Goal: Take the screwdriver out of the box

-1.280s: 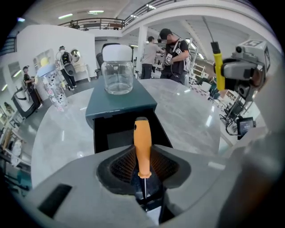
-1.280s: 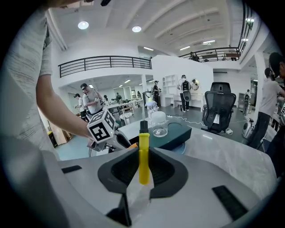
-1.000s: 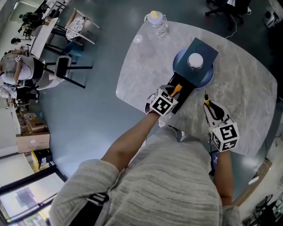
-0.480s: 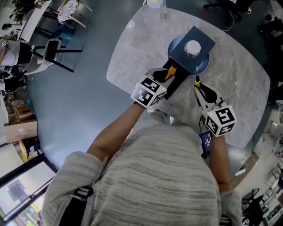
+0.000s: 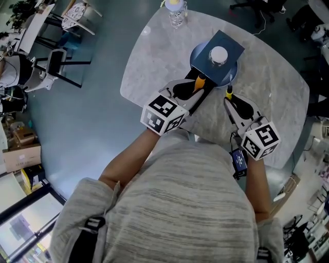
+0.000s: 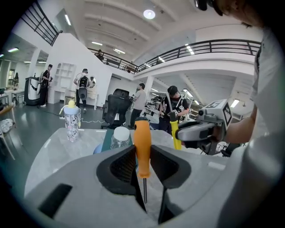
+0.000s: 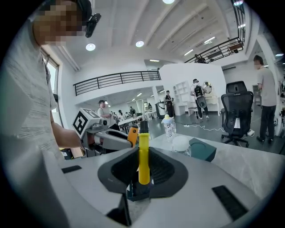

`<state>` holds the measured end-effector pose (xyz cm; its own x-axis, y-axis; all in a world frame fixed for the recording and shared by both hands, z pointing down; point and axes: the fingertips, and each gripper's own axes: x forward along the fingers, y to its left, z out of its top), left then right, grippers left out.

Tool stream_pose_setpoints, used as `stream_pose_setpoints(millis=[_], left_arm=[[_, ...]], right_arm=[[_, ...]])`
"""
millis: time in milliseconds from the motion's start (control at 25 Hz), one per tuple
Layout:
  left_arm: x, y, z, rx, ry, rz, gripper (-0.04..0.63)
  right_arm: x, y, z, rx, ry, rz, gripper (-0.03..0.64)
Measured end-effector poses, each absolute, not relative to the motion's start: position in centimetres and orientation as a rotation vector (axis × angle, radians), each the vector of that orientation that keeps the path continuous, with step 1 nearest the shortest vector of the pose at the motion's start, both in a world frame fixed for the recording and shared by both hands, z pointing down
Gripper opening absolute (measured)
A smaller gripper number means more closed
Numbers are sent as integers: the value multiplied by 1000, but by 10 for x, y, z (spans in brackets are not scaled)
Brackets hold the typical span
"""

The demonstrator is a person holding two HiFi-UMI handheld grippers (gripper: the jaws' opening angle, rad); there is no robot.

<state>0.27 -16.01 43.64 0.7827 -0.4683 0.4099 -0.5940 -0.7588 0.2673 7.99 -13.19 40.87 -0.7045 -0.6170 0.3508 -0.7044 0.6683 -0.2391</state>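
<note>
Pale marble-patterned tabletop (image 5: 267, 77) with rounded corners is seen from above, with blue-grey floor around it and chairs (image 5: 56, 61) well off to the left. Near the table's far edge a round blue plate (image 5: 198, 54) is set, and on it a dark teal square box (image 5: 229, 43) is laid, tilted like a diamond. A clear jar with a white lid (image 5: 218, 54) is stood on the box. A clear baby bottle with a yellow top (image 5: 176, 9) is placed at the far rim, well apart from the plate.

The left gripper (image 5: 195, 90) is held just in front of the plate, its jaws clamped on the orange-handled screwdriver (image 6: 142, 147). The handle is pinched upright between the black pads, and the thin metal shaft is left hanging below them, outside the box. The right gripper (image 5: 230, 97) is held just beside it, near the plate's right edge, and its jaws are closed on a yellow-handled screwdriver (image 7: 143, 160) (black-tipped at the top). The two grippers are kept apart, not touching. People are seen standing in the bright hall behind, under a railed balcony.
</note>
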Motion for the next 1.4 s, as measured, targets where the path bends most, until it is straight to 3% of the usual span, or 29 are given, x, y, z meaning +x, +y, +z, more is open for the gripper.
stream_pose_setpoints(millis=[680, 1400], left_arm=[[5, -131, 352, 2738, -753, 168, 110], [13, -121, 328, 2771, -733, 81, 110]], right_arm=[[91, -99, 359, 1170, -2747, 487, 66], [109, -86, 334, 1160, -2860, 510, 66]])
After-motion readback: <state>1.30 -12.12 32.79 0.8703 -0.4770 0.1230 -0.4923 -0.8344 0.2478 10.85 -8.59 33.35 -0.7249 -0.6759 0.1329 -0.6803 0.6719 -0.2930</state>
